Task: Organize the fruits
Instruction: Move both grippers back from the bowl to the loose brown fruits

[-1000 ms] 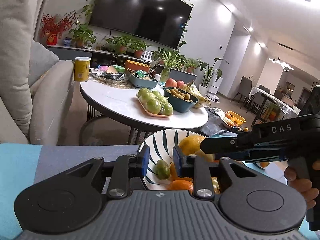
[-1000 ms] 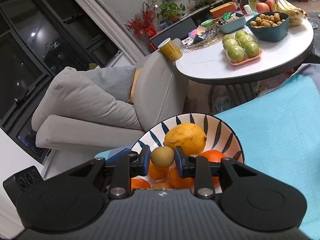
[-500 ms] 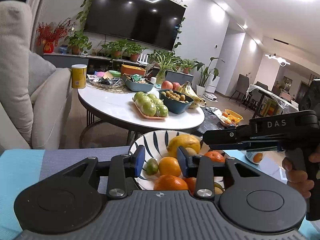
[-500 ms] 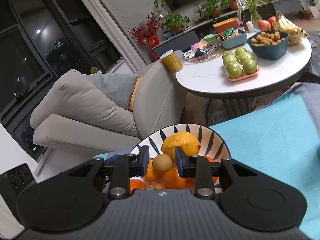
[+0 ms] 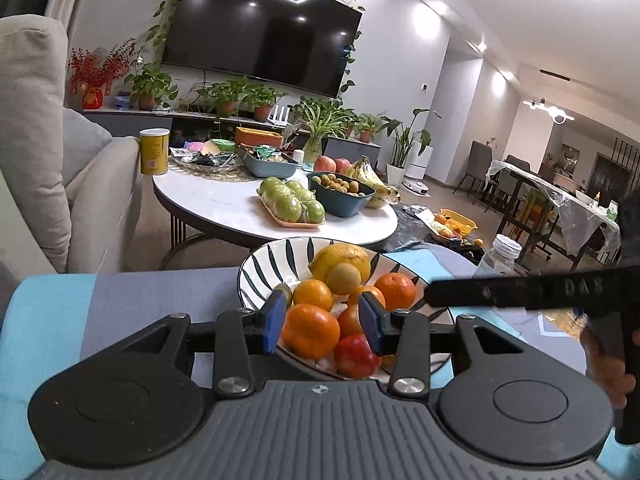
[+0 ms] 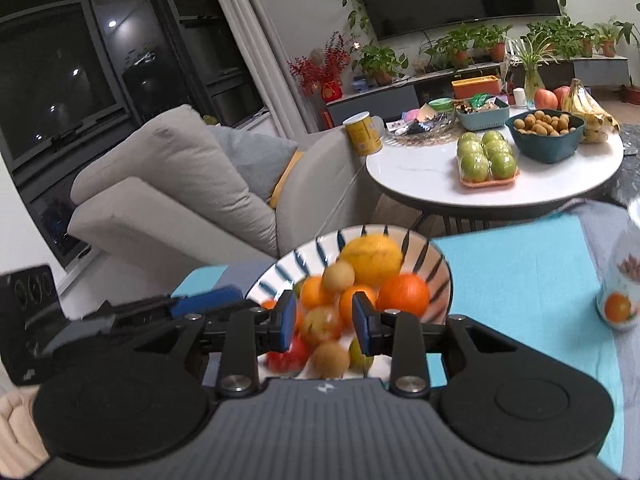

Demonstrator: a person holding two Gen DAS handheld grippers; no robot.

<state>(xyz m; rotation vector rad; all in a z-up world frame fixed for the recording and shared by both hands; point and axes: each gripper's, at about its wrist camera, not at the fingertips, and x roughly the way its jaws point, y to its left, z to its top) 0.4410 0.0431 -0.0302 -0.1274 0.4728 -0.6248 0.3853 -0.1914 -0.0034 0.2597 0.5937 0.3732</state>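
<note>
1. Left gripper: spread, nothing pinched; jaws just opened, and only piled fruit shows through the gap, none of it pressed by the pads. Poised at the near rim of the striped bowl.

2. Right gripper: likewise spread and empty, jaws just widened. Small tan fruit now lying free in the bowl against the big yellow citrus, apart from the pads.

3. Done so far, judging by the heap: bowl well filled on the blue cloth, with the citrus at the back, several oranges, a red fruit at the near edge and a small green fruit tucked at the left (mostly hidden behind the left pad). Right-wrist view blurred over the lower fruit, so no exact count.

4. Left to do: hard to say. No loose fruit visible on the cloth near the bowl; only a bottle with an orange label standing to the right, well apart from it.

5. More fruit on the round white table beyond: green apples on a tray, a dark bowl of small brown fruit, bananas. Whether those belong to the task cannot be told.

6. Judgement: both placements finished, task late or near its end.
</note>
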